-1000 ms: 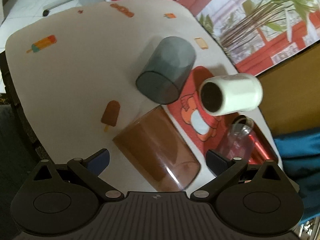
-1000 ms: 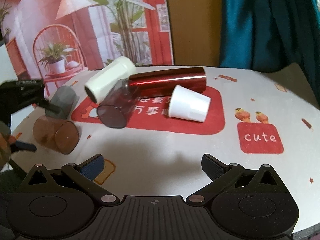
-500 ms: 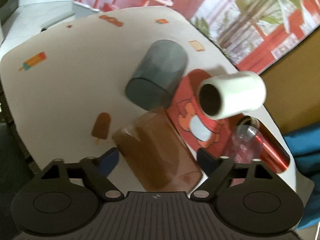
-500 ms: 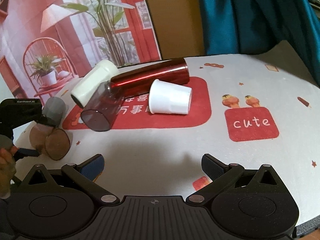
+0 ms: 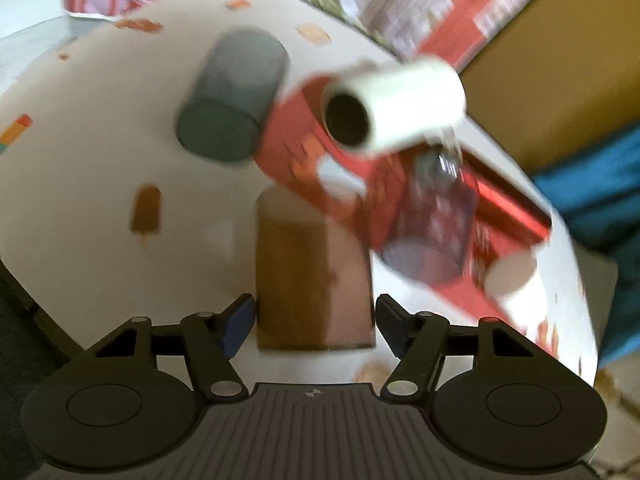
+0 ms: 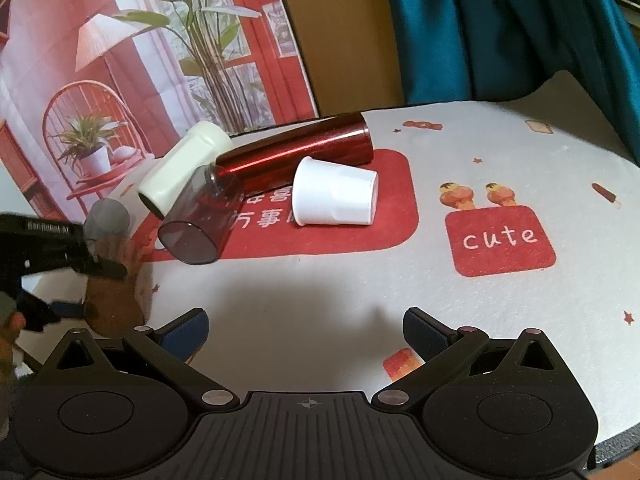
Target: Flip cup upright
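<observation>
A translucent brown cup (image 5: 314,276) sits between the fingers of my left gripper (image 5: 315,316), which is shut on its sides; the view is blurred by motion. In the right wrist view the same brown cup (image 6: 114,296) shows at the far left, tilted toward upright, with the left gripper (image 6: 80,268) clamped on it. My right gripper (image 6: 306,332) is open and empty above bare tablecloth near the front edge.
Lying on the red mat (image 6: 360,236): a white paper cup (image 6: 334,196), a red metallic tumbler (image 6: 296,156), a smoky clear cup (image 6: 200,224), a cream cup (image 6: 184,168). A grey cup (image 5: 236,96) lies beyond the brown one. A poster backdrop (image 6: 140,60) stands behind the table.
My left gripper has closed on the brown cup and rotated it from lying on its side toward upright. My right gripper has drifted slightly and stays open.
</observation>
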`<state>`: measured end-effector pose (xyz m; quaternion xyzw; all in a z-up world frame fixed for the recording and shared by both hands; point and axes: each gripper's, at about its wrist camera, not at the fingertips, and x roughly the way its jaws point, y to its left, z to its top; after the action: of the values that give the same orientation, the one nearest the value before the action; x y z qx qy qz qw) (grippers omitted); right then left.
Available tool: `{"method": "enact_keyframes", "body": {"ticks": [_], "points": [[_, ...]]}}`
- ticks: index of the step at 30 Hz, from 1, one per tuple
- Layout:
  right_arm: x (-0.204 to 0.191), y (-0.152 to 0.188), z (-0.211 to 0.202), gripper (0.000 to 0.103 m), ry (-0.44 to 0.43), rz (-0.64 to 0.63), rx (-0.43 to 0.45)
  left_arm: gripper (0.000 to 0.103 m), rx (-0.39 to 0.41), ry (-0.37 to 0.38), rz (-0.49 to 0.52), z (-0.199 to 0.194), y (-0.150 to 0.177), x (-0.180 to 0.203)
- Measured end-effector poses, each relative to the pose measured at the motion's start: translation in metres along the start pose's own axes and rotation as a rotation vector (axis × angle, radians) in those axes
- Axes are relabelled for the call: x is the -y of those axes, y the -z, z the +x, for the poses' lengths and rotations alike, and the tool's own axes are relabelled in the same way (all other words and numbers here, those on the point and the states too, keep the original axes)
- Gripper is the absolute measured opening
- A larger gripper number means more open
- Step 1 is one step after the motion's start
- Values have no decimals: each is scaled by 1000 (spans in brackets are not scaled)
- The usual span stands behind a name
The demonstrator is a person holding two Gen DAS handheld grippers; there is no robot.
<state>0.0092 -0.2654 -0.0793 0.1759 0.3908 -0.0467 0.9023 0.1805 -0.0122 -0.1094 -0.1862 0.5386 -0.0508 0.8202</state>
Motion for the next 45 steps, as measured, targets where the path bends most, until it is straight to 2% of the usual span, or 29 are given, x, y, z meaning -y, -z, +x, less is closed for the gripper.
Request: {"method": "enact_keyframes", "body": {"ticks": [4, 10, 15, 19, 25, 27, 28, 29, 30, 33, 37, 39, 42, 44, 45], "points": [[6, -1, -1, 103, 5, 30, 3, 69, -7, -17, 111, -1, 9, 14], [10, -1, -3, 103, 9, 42, 9, 69, -63, 6, 159, 2, 18, 23], [15, -1, -4, 103, 13, 66, 14, 69, -130, 29, 287, 3, 36, 43], [20, -1, -3, 103, 29, 84, 2, 69, -140, 25, 374, 10, 41, 67], [33, -1, -11, 103, 78, 119, 15, 69, -186, 106, 424, 24, 52, 94], [38, -1, -14, 103, 98, 135, 20, 71, -185, 151, 423, 21, 55, 96], [40, -1, -16, 103, 106, 145, 24, 77, -180, 177, 416, 18, 55, 95], [42, 0, -17, 103, 113, 153, 27, 85, -167, 199, 403, 13, 54, 93], [43, 0, -17, 103, 118, 158, 26, 89, -142, 213, 386, 6, 52, 89], [41, -1, -17, 103, 106, 154, 26, 90, -66, 238, 358, -18, 44, 76], [25, -5, -12, 103, 51, 103, 1, 93, 65, 192, 296, -45, 32, 43], [17, -8, -8, 103, 18, 78, -15, 95, 142, 140, 265, -57, 29, 23], [6, -13, 1, 102, 1, 40, -42, 98, 280, 2, 257, -69, 33, -7], [3, -18, 11, 95, 8, 31, -66, 99, 335, -109, 238, -70, 34, -23], [3, -20, 16, 94, 16, 33, -79, 99, 344, -140, 222, -69, 34, -30]]}}
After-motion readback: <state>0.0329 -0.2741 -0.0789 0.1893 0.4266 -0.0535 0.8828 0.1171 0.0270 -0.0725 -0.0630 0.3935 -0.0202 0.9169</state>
